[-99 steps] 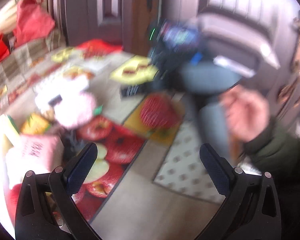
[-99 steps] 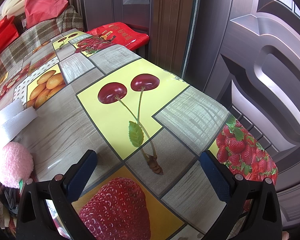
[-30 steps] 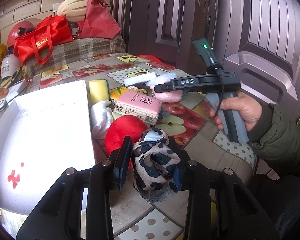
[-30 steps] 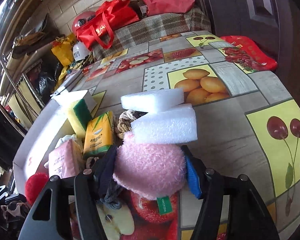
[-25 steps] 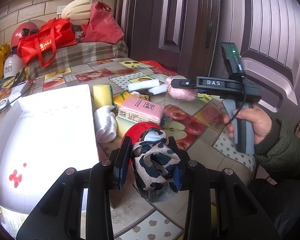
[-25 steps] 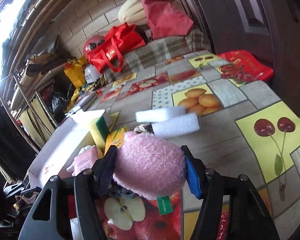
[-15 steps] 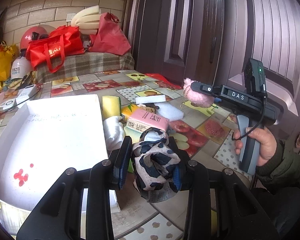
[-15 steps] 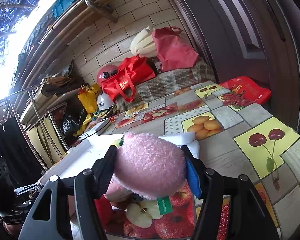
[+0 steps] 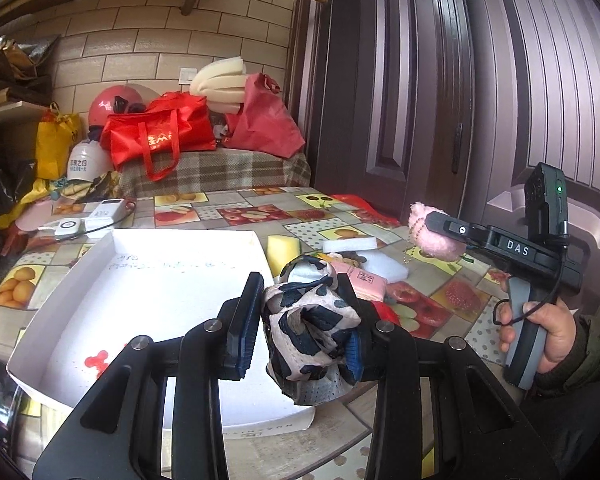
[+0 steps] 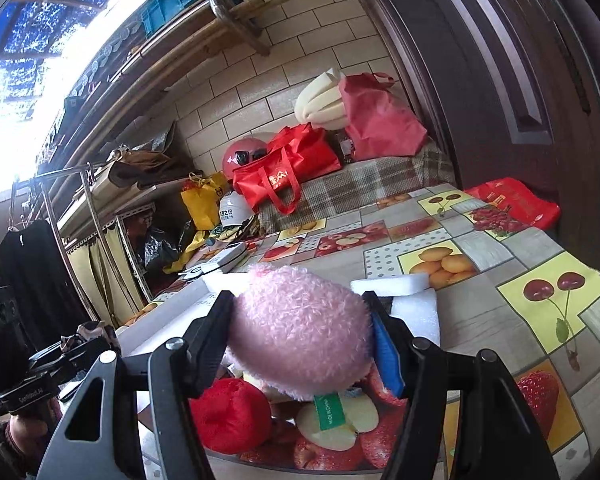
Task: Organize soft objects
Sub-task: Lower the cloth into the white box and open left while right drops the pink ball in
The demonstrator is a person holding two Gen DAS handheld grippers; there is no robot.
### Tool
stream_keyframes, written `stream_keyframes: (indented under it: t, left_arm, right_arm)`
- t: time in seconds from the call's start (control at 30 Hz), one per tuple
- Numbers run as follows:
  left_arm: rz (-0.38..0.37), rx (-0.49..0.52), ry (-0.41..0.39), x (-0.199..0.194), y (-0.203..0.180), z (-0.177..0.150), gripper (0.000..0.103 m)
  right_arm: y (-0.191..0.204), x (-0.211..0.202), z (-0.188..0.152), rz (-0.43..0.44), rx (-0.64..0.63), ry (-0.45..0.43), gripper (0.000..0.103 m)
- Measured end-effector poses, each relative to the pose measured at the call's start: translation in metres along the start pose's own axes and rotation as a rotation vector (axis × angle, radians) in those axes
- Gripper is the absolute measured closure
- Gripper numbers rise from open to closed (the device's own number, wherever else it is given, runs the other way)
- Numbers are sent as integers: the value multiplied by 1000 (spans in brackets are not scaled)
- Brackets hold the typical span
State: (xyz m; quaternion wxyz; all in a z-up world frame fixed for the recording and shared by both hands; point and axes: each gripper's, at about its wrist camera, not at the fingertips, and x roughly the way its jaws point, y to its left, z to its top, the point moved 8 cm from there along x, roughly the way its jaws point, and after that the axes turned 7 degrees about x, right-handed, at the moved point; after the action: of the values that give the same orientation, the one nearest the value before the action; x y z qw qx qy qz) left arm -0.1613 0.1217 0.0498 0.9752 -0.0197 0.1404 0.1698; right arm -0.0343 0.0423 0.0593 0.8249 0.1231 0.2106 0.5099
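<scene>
**Both loads lifted, white box lying to the left**

Brick wall, dark doors and a fruit-print tabletop (image 9: 236, 216) frame the scene. Your left hand-held gripper (image 9: 300, 320) is closed on a bunched black-and-white spotted cloth (image 9: 308, 320), held in the air over the near right corner of the white box (image 9: 60, 292). Your right hand-held gripper (image 10: 300, 332) is clamped on a pink plush ball (image 10: 300, 324), raised above the right part of the tabletop, with its green tag hanging below.

The relation that decides the coming move: the white box lies to the left of both loads, its long axis running from near to far. The left hand-held gripper is much the nearer and already overlaps the box; the right one is well apart from it, beyond the loose pile.

Contents: the box appears to hold no objects; only red marks and faint writing show on its floor. Outside it, between the box and the right edge, rest a yellow sponge (image 9: 283, 249), white foam blocks (image 9: 350, 245), a pink packet (image 9: 364, 282) and a red ball (image 10: 230, 416).
</scene>
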Motion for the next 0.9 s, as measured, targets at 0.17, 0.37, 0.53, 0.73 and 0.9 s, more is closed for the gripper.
stream_keyframes:
  t: [0.17, 0.37, 0.53, 0.73, 0.9]
  left_arm:
    - [29, -9, -13, -5, 9, -1, 68]
    - [57, -16, -31, -12, 16, -1, 68]
    - [102, -18, -43, -17, 26, -1, 68]
    - [154, -51, -43, -20, 46, -3, 68]
    - [216, -69, -33, -17, 65, -3, 68]
  right_arm:
    - [17, 4, -6, 27, -37, 6, 38]
    - [35, 8, -14, 52, -81, 14, 38]
    - [46, 11, -18, 70, -106, 17, 38]
    - [58, 18, -21, 85, -118, 20, 38]
    - [83, 32, -29, 114, -178, 43, 38]
